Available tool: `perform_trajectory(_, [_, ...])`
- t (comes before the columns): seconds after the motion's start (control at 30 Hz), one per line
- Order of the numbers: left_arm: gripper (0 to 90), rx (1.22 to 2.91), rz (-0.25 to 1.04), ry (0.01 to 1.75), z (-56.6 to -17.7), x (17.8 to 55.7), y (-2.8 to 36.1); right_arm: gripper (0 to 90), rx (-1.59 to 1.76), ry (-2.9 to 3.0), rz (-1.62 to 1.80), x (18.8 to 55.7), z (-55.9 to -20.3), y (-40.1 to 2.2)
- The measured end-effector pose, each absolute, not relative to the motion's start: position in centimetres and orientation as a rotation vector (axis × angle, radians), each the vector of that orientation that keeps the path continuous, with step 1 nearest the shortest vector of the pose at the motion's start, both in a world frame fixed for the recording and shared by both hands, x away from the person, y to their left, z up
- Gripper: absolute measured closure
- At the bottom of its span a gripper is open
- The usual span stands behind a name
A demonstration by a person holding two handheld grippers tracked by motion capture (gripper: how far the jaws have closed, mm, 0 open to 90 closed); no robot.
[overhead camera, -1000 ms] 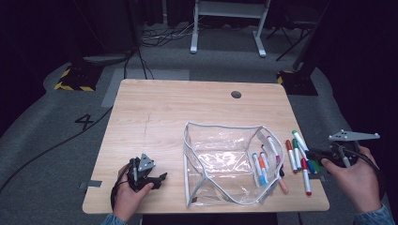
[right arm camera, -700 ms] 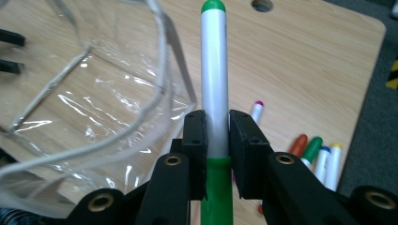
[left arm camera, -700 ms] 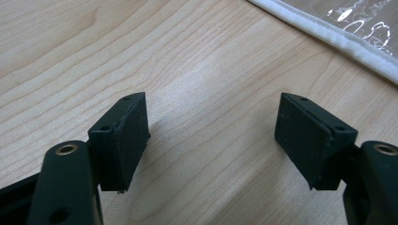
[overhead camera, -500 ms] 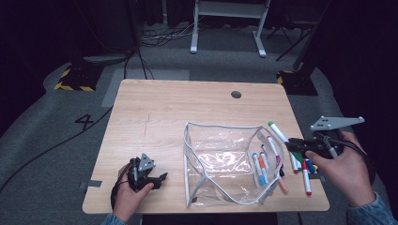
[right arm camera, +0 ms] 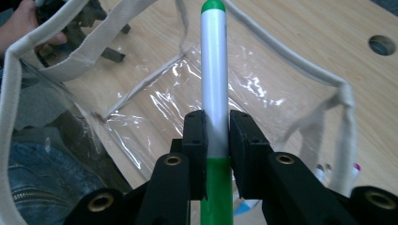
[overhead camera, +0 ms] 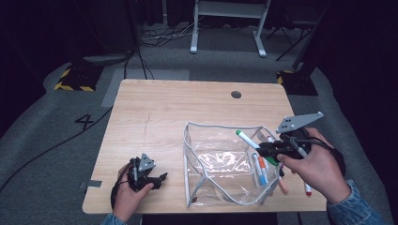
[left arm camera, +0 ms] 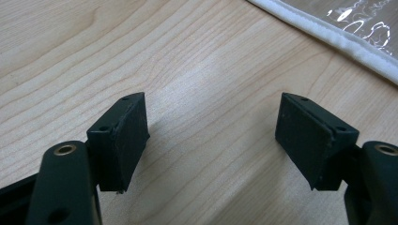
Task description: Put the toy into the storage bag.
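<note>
Right tool (right arm camera: pixel 217 136) grips one green marker (right arm camera: pixel 214 75) above one clear pouch (overhead camera: pixel 220 161)

Green marker (overhead camera: pixel 247 139) held above clear pouch (overhead camera: pixel 220 159)

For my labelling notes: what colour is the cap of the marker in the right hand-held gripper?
Green cap; right gripper view shows it best.

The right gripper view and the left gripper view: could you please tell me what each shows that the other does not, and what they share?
The right gripper view alone has the right gripper clamped on a green-capped marker pointing into the bag's open mouth, plus a round hole in the tabletop. The left gripper view alone has the left gripper, its jaws apart over bare wood with nothing between them. Both show the wooden table and the clear bag with its pale trim.
</note>
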State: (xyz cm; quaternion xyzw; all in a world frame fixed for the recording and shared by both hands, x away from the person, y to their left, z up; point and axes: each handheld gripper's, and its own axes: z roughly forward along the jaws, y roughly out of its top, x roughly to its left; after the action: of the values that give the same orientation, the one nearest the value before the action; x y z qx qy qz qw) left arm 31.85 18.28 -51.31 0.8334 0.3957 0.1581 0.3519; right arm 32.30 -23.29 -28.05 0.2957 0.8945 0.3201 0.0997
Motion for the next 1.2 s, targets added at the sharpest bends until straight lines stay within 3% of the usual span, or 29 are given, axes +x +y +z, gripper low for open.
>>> perform_trajectory(1.2, [25.5, 2.158, 0.410, 1.022, -51.3, 31.9, 18.2, 77.3, 0.663, 3.038, 0.461, 33.2, -33.9, -13.9])
